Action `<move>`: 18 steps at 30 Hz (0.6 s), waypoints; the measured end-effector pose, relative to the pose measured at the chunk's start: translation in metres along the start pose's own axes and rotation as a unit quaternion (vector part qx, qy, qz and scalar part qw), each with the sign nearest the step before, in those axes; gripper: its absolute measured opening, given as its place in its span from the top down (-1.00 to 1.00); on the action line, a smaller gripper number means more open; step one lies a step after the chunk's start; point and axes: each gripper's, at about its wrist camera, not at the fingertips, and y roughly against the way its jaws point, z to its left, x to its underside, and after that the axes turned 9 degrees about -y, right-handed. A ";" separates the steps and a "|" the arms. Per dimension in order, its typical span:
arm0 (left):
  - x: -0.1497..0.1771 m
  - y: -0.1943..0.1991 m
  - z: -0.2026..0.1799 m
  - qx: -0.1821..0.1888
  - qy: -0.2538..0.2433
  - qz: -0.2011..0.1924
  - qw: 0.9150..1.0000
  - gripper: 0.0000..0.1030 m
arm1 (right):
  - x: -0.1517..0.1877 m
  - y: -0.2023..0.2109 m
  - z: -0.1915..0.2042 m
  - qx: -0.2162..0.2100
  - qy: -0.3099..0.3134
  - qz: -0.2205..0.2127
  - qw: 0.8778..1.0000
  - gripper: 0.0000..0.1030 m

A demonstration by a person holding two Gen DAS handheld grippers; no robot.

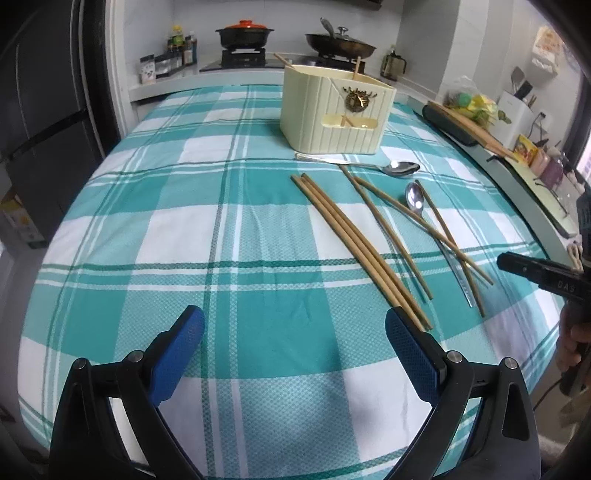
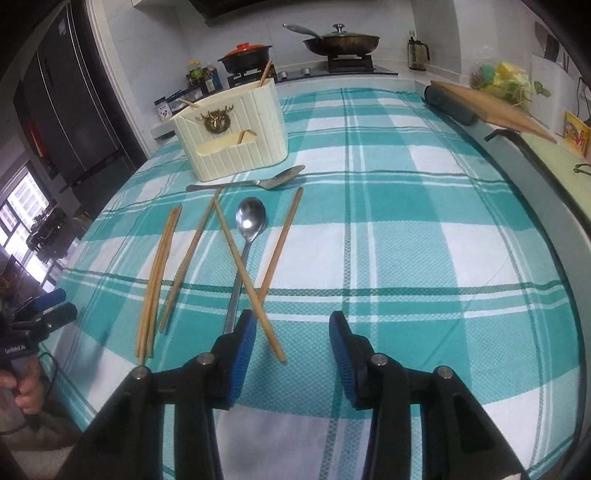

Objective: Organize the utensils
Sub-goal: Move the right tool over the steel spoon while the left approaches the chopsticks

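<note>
A cream utensil holder (image 1: 334, 110) (image 2: 232, 129) stands at the far side of the checked cloth, with chopsticks sticking out. Several wooden chopsticks (image 1: 354, 243) (image 2: 159, 269) lie loose in front of it, some crossed. One steel spoon (image 1: 397, 168) (image 2: 273, 181) lies across just before the holder. A second spoon (image 1: 415, 201) (image 2: 251, 218) lies among the crossed chopsticks. My left gripper (image 1: 295, 343) is open and empty above the cloth, its right finger by the chopstick ends. My right gripper (image 2: 291, 347) is open and empty, its left finger over the spoon handle's end.
The table wears a teal and white checked cloth (image 1: 184, 240) (image 2: 424, 221). Behind it is a stove with a red-lidded pot (image 1: 245, 33) and a pan (image 2: 341, 40). A counter with a wooden board (image 2: 491, 107) runs along the right. A fridge (image 2: 66, 103) stands left.
</note>
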 end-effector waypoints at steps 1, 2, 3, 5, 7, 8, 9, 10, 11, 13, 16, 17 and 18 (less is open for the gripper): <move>0.000 0.002 -0.001 0.000 -0.001 -0.002 1.000 -0.92 | 0.001 -0.004 0.001 -0.017 0.001 0.012 1.000 0.19; 0.001 0.003 -0.001 0.001 0.000 -0.004 1.000 -0.92 | 0.003 -0.009 0.005 -0.028 0.008 0.023 0.999 0.19; 0.001 0.004 -0.001 0.002 0.002 -0.004 1.000 -0.92 | 0.005 -0.013 0.010 -0.028 0.022 0.028 0.999 0.19; 0.002 0.004 0.000 0.004 0.004 -0.003 1.000 -0.92 | 0.008 -0.023 0.018 -0.011 0.057 0.042 0.997 0.25; 0.003 0.004 0.002 0.002 0.008 0.000 1.000 -0.92 | 0.011 -0.031 0.022 0.002 0.070 0.060 0.996 0.51; 0.004 0.003 0.003 0.002 0.011 0.001 1.000 -0.92 | 0.011 -0.035 0.022 -0.001 0.070 0.071 0.995 0.73; 0.005 0.003 0.004 0.003 0.013 0.003 1.000 -0.92 | 0.012 -0.036 0.023 -0.003 0.072 0.077 0.994 0.83; 0.007 0.002 0.004 0.004 0.016 0.005 1.000 -0.92 | 0.013 -0.036 0.026 0.000 0.079 0.080 0.994 0.84; 0.008 0.001 0.004 0.005 0.018 0.007 1.000 -0.92 | 0.013 -0.035 0.030 0.007 0.087 0.078 0.993 0.85; 0.009 -0.003 0.003 0.007 0.020 0.013 1.000 -0.92 | 0.014 -0.030 0.039 0.003 0.093 0.078 0.993 0.86; 0.010 -0.006 -0.001 0.012 0.019 0.018 1.000 -0.92 | 0.014 -0.026 0.052 -0.042 0.060 0.093 0.993 0.87; 0.010 -0.007 -0.002 0.013 0.018 0.020 1.000 -0.91 | 0.016 -0.027 0.060 -0.054 0.060 0.098 0.992 0.87; 0.010 -0.007 -0.004 0.013 0.015 0.020 1.000 -0.91 | 0.018 -0.028 0.068 -0.050 0.065 0.100 0.992 0.87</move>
